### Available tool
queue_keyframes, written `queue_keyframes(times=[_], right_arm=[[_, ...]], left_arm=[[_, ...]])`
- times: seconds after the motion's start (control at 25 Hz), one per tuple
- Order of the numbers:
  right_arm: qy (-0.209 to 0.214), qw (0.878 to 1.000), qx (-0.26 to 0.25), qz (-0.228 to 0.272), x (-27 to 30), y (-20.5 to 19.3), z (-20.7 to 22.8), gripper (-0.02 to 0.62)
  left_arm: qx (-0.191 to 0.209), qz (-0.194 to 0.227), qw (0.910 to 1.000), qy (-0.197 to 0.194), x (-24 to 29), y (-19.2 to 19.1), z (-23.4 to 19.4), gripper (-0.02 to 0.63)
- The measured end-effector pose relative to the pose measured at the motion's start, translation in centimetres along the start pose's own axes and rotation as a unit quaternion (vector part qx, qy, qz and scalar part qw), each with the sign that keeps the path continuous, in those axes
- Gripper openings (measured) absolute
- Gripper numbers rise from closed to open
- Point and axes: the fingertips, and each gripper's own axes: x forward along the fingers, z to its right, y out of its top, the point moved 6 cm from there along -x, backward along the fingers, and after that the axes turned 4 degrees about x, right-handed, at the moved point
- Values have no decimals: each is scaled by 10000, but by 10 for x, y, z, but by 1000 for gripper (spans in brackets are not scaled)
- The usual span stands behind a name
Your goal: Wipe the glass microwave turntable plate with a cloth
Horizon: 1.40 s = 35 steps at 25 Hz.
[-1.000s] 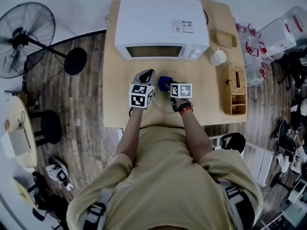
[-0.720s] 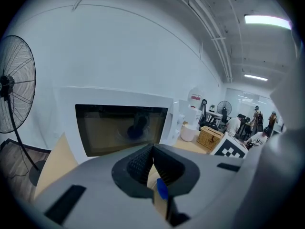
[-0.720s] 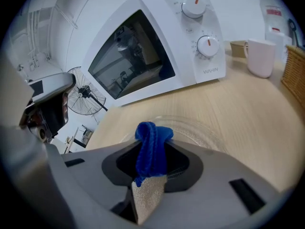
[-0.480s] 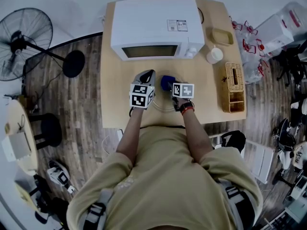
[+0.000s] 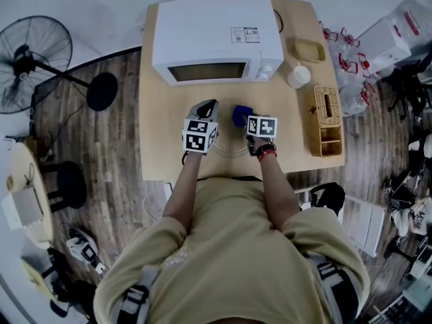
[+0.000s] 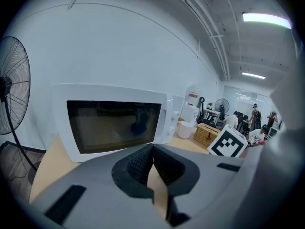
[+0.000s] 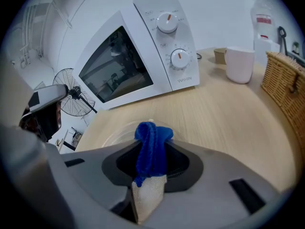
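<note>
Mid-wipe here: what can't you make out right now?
Plate: mostly hidden under both tools in head view, behind the right tool in its view.
Cloth touching the plate or not: right tool's body blocks it.
Left tool touching the plate or not: its body blocks it.

Bright, even light falls from ceiling strips (image 6: 267, 18), which glare at 2 o'clock in the left gripper view. Shadows are soft. Both gripper views bulge fisheye-wise with black corners; the left gripper (image 6: 152, 148) looks blurred, the blue cloth (image 7: 151, 147) sharp.
</note>
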Motion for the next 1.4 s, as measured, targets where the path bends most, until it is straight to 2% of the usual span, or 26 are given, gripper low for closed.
queue_keyframes(times=[0.72,0.96,1.08,1.24,1.4], right_arm=[[-789,9965,-125,242,-29,4,39,120],[-1017,9933,-506,201,-28,5,32,118],[-1078,9930,-466,105,-26,7,24,117],[-880,9960,-166,11,-25,15,10,117],[-282,9994,-201,78,-17,24,-25,117]], left_arm=[[-17,-33,10000,-58,-1,-5,8,21],[-54,-39,10000,29,-8,-11,0,20],[-88,-55,9999,98,-13,-15,-6,20],[-142,-97,9996,209,-23,-22,-15,20],[-236,-138,9990,352,-32,-31,-27,21]])
